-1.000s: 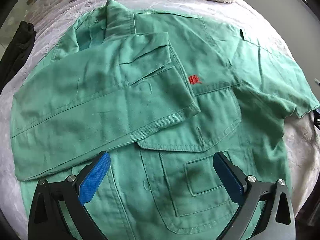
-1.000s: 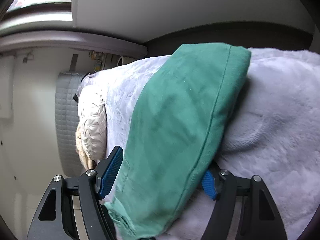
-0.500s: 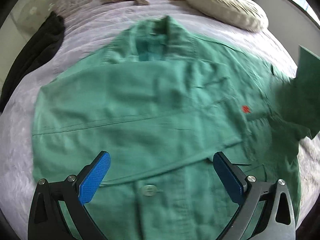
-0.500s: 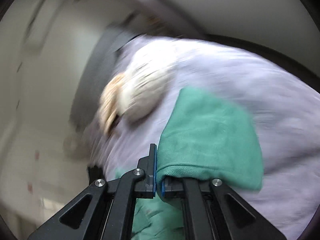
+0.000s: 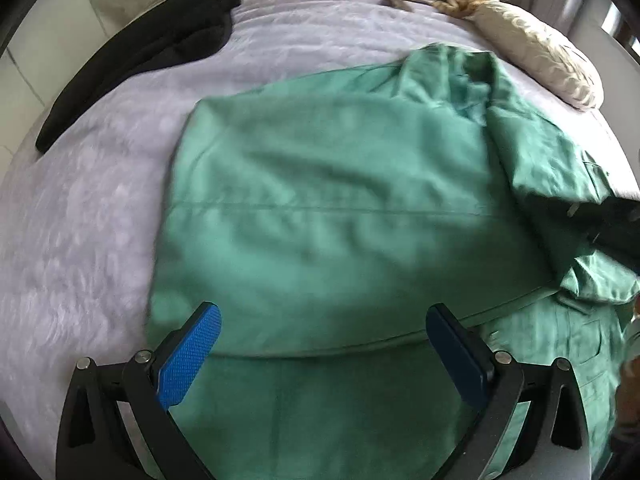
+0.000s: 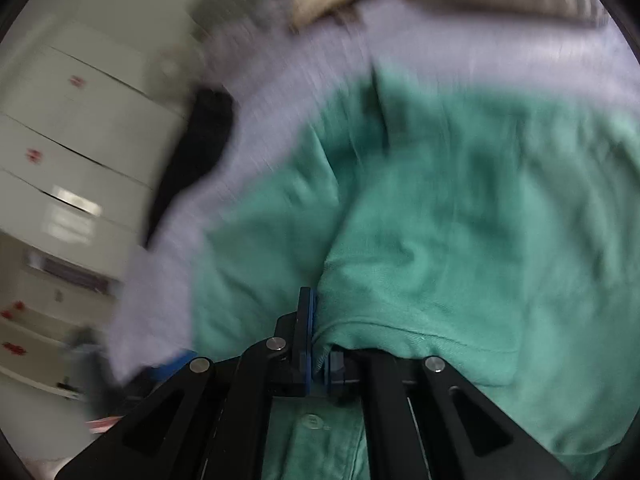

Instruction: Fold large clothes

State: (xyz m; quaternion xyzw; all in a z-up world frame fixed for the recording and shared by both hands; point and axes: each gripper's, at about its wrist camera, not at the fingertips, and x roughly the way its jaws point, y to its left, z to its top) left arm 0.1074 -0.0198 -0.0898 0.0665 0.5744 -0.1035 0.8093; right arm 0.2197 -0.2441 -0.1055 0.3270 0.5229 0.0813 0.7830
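Across the bed (image 5: 84, 208), green jacket (image 5: 340, 216) spread flat near the middle, black garment (image 5: 160, 44) at the left edge, pillow (image 5: 536, 56) at the head. Left gripper (image 5: 320, 356) jaws wide, empty, above the jacket. Right gripper (image 6: 318, 344) jaws easing apart, jacket hem pinched between.

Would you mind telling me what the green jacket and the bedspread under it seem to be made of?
Green jacket: probably matte woven cotton-type workwear cloth, with stitched seams and soft creases. Lilac bedspread: seemingly plush fleece, its surface fuzzy and mottled.
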